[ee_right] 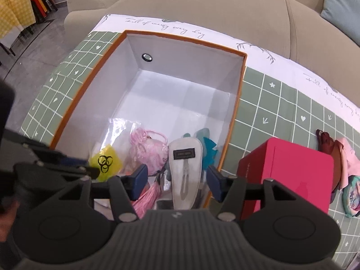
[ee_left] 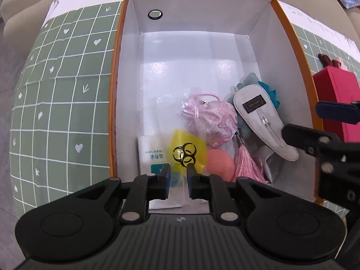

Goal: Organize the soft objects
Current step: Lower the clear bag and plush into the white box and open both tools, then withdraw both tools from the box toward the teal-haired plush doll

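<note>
An orange-rimmed white box (ee_left: 113,90) (ee_right: 238,112) stands on the green checked cloth. In its near end lie a pink brocade pouch (ee_left: 213,121) (ee_right: 150,150), a grey felt pouch (ee_left: 258,117) (ee_right: 186,168), a teal soft item (ee_left: 270,92) (ee_right: 209,150), a salmon round pad (ee_left: 218,164) and a clear bag with a yellow biohazard mark (ee_left: 186,150) (ee_right: 105,159). My left gripper (ee_left: 178,175) hangs over the clear bag, its jaws a narrow gap apart and not pressing on it. My right gripper (ee_right: 177,182) is open wide above the grey pouch without touching it.
A bright pink box (ee_right: 288,173) stands just right of the orange box. Behind it lie a brown item and folded pink and teal fabrics (ee_right: 346,168). A beige sofa (ee_right: 202,4) runs along the far side. The box's far half holds nothing.
</note>
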Demonstrator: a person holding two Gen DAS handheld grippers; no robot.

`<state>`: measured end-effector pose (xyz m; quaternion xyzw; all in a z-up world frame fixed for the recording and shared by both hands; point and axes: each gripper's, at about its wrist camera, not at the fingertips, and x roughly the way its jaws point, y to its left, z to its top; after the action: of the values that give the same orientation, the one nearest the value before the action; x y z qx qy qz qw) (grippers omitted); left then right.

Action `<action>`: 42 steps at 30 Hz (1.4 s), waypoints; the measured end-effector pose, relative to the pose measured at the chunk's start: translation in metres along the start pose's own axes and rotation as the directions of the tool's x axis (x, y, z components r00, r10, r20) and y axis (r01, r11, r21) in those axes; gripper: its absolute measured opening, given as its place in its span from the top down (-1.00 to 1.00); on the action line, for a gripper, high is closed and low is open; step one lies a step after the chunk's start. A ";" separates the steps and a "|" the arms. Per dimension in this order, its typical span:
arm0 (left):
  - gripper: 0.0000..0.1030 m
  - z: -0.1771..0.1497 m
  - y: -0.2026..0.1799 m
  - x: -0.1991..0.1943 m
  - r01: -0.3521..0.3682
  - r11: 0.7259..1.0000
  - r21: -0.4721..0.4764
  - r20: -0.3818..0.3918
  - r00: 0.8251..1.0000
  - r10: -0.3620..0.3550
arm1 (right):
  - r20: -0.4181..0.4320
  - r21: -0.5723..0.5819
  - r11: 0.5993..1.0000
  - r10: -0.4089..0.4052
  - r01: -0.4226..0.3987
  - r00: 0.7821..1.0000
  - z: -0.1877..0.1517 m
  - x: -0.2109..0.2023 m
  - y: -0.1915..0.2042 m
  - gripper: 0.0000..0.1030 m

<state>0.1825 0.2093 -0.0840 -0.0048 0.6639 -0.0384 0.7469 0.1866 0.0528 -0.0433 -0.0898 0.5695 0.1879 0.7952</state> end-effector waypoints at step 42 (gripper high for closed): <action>-0.64 0.079 -0.201 -0.124 0.028 0.977 0.210 0.223 0.972 -0.075 | 0.198 0.260 0.963 -0.128 0.073 0.972 -0.043 -0.148 -0.224 -0.19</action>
<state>0.2358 0.0132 0.0596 0.0507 0.5652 -0.1255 0.8138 0.1975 -0.1961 0.0659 0.0033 0.4948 0.0820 0.8651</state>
